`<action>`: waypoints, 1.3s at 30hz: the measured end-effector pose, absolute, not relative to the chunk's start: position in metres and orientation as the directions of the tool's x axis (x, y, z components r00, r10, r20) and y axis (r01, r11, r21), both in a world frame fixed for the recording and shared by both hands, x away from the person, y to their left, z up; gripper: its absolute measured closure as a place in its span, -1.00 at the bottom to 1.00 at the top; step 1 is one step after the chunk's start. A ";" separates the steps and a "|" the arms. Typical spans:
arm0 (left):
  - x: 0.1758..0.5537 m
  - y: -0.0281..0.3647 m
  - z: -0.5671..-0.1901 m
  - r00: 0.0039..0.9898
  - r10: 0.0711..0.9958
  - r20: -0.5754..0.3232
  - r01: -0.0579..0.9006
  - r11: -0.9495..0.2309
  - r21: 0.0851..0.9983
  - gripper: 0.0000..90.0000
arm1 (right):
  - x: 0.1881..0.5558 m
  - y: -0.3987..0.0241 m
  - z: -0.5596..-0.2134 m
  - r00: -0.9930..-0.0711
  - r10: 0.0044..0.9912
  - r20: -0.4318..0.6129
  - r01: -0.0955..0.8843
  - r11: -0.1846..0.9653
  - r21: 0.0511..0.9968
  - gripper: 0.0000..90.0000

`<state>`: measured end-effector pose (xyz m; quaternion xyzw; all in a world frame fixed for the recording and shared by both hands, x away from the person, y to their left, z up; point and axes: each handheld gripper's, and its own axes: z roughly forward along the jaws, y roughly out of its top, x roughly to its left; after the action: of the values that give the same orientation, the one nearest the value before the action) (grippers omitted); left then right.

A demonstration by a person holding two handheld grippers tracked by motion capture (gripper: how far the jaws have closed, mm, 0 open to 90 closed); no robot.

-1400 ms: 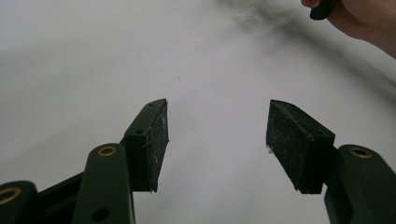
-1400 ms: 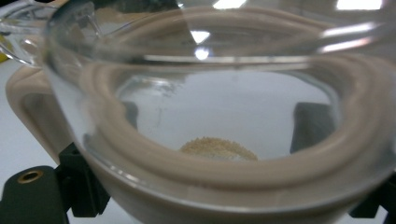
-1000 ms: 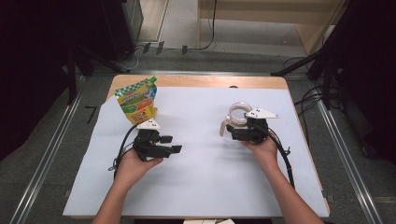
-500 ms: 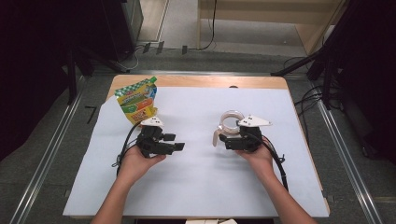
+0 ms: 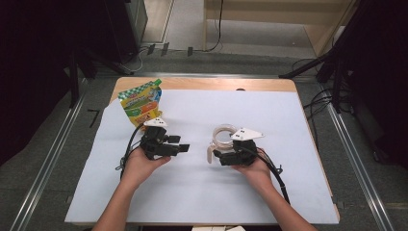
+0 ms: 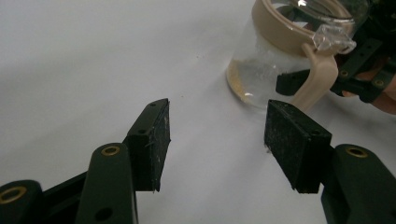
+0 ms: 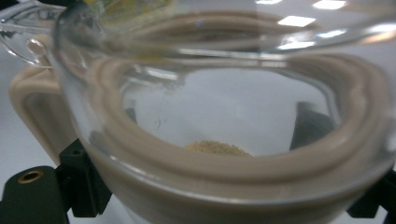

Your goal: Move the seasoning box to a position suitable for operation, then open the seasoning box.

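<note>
High view: left gripper [image 5: 180,147] spread, empty; right gripper [image 5: 215,155] pinching glass jar [image 5: 224,136] mid-table; snack pouch [image 5: 140,102] behind.
Left gripper view: jar [image 6: 275,60] beyond parted jaws.
Right gripper view: jar [image 7: 224,116] clamped, beige band [image 7: 243,175].

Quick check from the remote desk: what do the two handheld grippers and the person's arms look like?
Both are black. The left gripper and right gripper each carry a pale grey three-cornered plate on top and trail a black cable. The left's fingers are flat black pads on arms with brass-coloured rivets. The forearms show no sleeves.
</note>
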<state>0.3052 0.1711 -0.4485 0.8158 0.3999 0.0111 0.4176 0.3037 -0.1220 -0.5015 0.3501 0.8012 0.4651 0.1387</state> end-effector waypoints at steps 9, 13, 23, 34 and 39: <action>0.304 0.169 -0.449 0.688 0.657 -0.308 0.636 -0.342 0.692 -0.08 | 0.292 -0.108 -0.505 -0.744 0.663 0.084 0.391 0.330 0.859 -0.73; 0.304 0.167 -0.450 0.696 0.649 -0.308 0.631 -0.347 0.694 -0.08 | 0.292 -0.113 -0.508 -0.747 0.655 0.109 0.401 0.314 0.860 -0.74; 0.301 0.164 -0.448 0.707 0.641 -0.299 0.625 -0.368 0.689 -0.03 | 0.281 -0.114 -0.504 -0.755 0.655 0.026 0.412 0.444 0.796 -0.99; 0.301 0.157 -0.451 0.716 0.631 -0.297 0.620 -0.380 0.686 0.10 | 0.254 -0.142 -0.487 -0.775 0.619 0.126 0.445 0.394 0.804 -0.90; 0.300 0.152 -0.453 0.716 0.629 -0.303 0.622 -0.377 0.686 0.24 | 0.245 -0.161 -0.479 -0.773 0.612 0.167 0.459 0.359 0.812 -0.60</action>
<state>0.3004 0.1520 -0.4530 0.8297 0.3770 0.0045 0.4116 0.2448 -0.1605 -0.4793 0.3266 0.8202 0.4625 0.0825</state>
